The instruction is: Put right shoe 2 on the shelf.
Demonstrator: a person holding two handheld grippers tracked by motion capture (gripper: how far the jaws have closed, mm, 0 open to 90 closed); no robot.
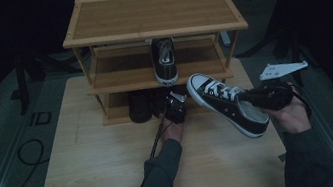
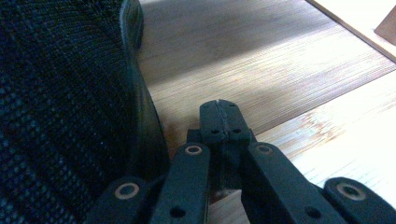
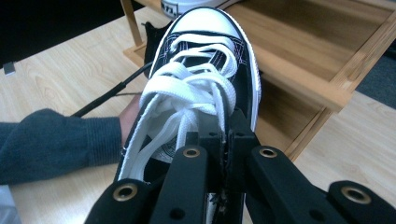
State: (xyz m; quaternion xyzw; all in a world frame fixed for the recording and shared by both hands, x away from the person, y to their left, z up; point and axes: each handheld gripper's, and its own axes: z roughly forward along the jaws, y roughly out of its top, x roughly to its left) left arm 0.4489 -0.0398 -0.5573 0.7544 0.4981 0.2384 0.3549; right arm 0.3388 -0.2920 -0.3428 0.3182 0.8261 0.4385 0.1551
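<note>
Right gripper [image 3: 223, 140] is clamping a black canvas sneaker [image 3: 201, 88], hiding its heel; left gripper [image 2: 219, 116] is sitting closed, empty.

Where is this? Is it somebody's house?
Probably not a house. It looks like a dark test room: a wooden shoe rack stands on a table, sneakers get handled, and cables lie on the floor.

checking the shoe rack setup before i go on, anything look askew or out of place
Nothing is damaged or spilled. One black sneaker is off the rack, held tilted above the table by the right gripper, clamped on its collar. Its match sits on the middle shelf. The left gripper, shut and empty, rests by a dark shoe on the bottom shelf.
</note>
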